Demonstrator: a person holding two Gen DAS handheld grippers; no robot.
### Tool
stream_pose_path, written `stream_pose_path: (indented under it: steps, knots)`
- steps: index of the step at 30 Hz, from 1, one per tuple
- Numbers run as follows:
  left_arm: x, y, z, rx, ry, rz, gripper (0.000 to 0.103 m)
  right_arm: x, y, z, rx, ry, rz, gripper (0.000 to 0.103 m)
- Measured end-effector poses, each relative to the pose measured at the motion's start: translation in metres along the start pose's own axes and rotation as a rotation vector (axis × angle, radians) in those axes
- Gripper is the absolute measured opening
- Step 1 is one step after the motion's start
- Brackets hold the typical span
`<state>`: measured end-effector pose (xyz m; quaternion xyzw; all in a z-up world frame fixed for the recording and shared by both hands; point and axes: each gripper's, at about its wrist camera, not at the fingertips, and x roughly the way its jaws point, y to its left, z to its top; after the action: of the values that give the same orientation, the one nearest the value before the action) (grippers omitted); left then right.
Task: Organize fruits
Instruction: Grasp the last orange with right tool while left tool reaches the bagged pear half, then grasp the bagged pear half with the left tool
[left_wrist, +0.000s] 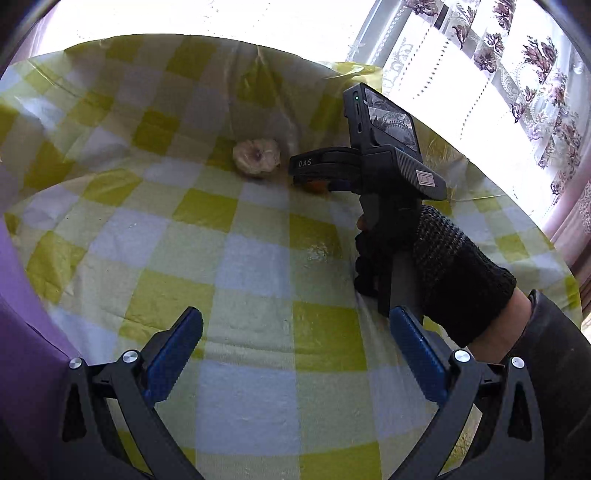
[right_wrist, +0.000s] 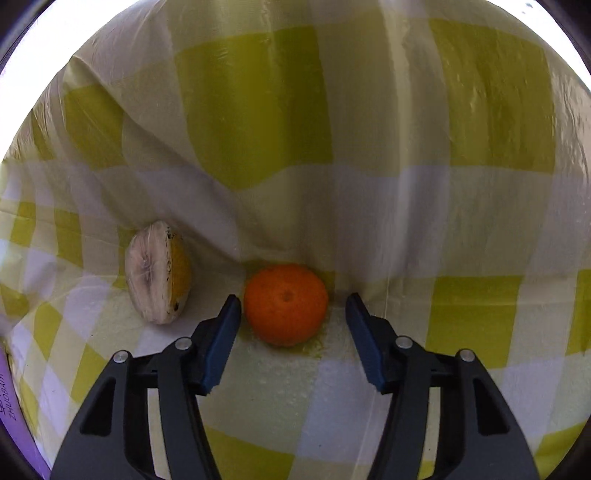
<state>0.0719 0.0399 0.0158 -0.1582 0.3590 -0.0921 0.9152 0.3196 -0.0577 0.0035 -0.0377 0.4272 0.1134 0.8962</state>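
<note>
Blue pads of our right claw stand wide, one on each side of the orange, not yet touching it. It sits on the checked cloth of the desk, close to where the cloth rises behind. A wrapped half fruit lies just to its left, apart from it. Our left claw hangs wide and empty over bare cloth, well back. We judge the step in hand to be grasping the orange. To do it well we should push slightly forward so the pads meet its widest part, keep level, then close gently so it cannot roll toward the half fruit.
</note>
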Motion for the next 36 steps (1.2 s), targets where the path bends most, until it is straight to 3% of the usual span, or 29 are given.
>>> stream_pose_path:
  steps: [3, 8, 14, 18, 23, 29, 33, 36]
  knots:
    - [0.001, 0.001, 0.0, -0.005, 0.003, -0.002, 0.098, -0.014, -0.001, -0.014, 0.03, -0.005, 0.027, 0.041]
    - [0.0, 0.003, 0.001, -0.001, 0.008, -0.005, 0.098, -0.064, -0.027, -0.067, 0.162, -0.04, 0.083, 0.041]
    - [0.005, 0.006, 0.003, -0.013, 0.055, -0.022, 0.098, -0.124, -0.049, -0.135, 0.28, -0.122, 0.052, 0.041]
    - [0.012, 0.015, 0.006, -0.077, 0.112, -0.044, 0.098, -0.141, -0.064, -0.156, 0.342, -0.187, 0.141, 0.041]
    - [0.031, 0.016, 0.032, -0.142, 0.068, 0.043, 0.098, -0.144, -0.079, -0.157, 0.329, -0.181, 0.197, 0.041]
    - [0.093, 0.026, 0.088, -0.294, 0.045, 0.12, 0.096, -0.144, -0.085, -0.16, 0.333, -0.179, 0.221, 0.041]
    - [0.133, 0.023, 0.123, -0.26, 0.031, 0.219, 0.096, -0.142, -0.085, -0.16, 0.337, -0.171, 0.218, 0.041]
    - [0.154, 0.021, 0.142, -0.222, 0.038, 0.266, 0.084, -0.143, -0.084, -0.16, 0.335, -0.173, 0.22, 0.041]
